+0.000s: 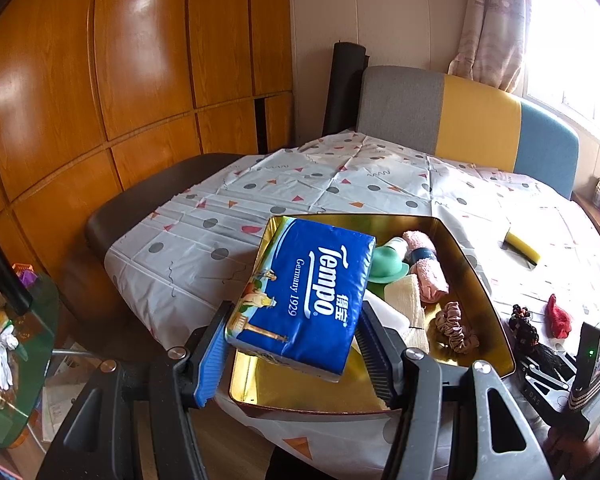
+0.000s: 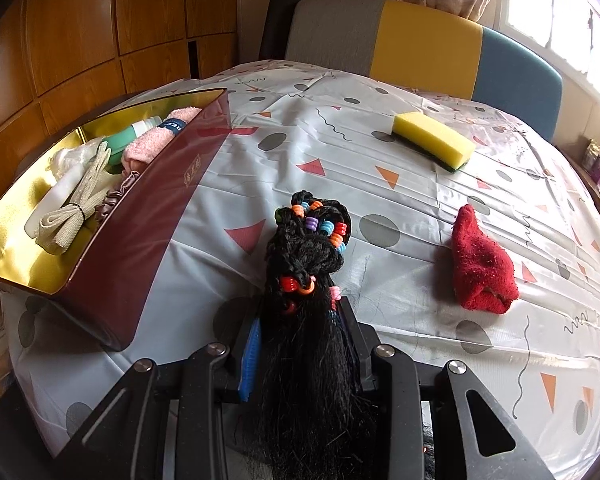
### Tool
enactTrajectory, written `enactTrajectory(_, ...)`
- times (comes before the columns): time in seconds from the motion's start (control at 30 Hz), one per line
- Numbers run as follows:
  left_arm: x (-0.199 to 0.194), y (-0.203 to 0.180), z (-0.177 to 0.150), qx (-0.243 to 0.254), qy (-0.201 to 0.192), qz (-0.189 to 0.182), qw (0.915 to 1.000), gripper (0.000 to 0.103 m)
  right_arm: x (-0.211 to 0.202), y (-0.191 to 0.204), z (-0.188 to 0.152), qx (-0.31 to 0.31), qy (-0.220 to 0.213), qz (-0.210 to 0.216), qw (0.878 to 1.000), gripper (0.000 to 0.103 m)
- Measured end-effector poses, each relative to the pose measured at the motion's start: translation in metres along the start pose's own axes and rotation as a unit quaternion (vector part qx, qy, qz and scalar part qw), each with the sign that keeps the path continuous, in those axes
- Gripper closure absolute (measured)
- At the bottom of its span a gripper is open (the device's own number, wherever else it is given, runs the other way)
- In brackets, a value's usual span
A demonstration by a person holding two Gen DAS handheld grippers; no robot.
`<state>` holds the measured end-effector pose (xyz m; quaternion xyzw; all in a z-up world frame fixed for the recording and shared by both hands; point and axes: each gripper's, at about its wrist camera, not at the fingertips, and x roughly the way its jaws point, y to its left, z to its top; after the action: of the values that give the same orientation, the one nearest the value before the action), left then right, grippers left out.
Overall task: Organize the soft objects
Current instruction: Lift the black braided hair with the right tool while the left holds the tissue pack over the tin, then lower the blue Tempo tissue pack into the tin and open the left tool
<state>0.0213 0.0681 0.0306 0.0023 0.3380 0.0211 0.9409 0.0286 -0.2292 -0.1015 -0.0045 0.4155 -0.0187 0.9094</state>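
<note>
From the left wrist camera, the left gripper (image 1: 296, 344) clamps a blue Tempo tissue pack (image 1: 304, 296) between its pads, holding it tilted above the near left part of a gold-lined tin box (image 1: 484, 280) on the patterned tablecloth (image 1: 220, 216); in the box lie a pink rolled towel (image 1: 426, 266), a green hat-shaped item (image 1: 386, 266) and a pink scrunchie (image 1: 456, 326). From the right wrist camera, the right gripper (image 2: 300, 320) is closed narrowly on a black braided hairpiece with coloured beads (image 2: 312, 248), just right of the box's dark red wall (image 2: 152, 216), with a red sock (image 2: 480, 264) and a yellow sponge (image 2: 432, 138) farther right on the cloth.
</note>
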Motion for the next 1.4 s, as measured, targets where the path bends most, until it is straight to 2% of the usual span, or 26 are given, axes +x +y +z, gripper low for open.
enactTrajectory(0.63, 0.033, -0.007, -0.002, -0.001, 0.045, -0.010, 0.9989, 0.043, 0.000, -0.001, 0.000, 0.001, -0.001, 0.002, 1.000, 0.068)
enactTrajectory(0.8, 0.054, -0.008, -0.001, -0.003, 0.072, -0.017, 0.9973, 0.043, 0.000, -0.001, 0.000, 0.004, -0.001, 0.003, 1.000, 0.068)
enactTrajectory(0.93, 0.079, -0.001, 0.003, -0.038, 0.113, -0.039, 0.9922, 0.043, 0.000, -0.001, 0.000, 0.005, -0.002, 0.003, 1.000, 0.068)
enactTrajectory(1.1, 0.088, 0.014, 0.011, -0.083, 0.125, -0.068, 0.9863, 0.043, 0.000, -0.001, 0.000, 0.006, -0.003, 0.004, 1.000, 0.068)
enactTrajectory(1.17, 0.092, 0.014, 0.011, -0.076, 0.132, -0.071, 0.9857, 0.043, 0.000, -0.001, 0.000, 0.008, -0.003, 0.004, 1.000, 0.068)
enactTrajectory(1.3, 0.107, 0.010, 0.011, -0.053, 0.149, -0.043, 0.9864, 0.043, 0.000, -0.001, 0.000, 0.010, -0.004, 0.006, 1.000, 0.068)
enactTrajectory(1.4, 0.121, 0.008, 0.007, -0.053, 0.176, -0.045, 0.9820, 0.042, 0.000, -0.001, 0.000, 0.012, -0.005, 0.008, 1.000, 0.068)
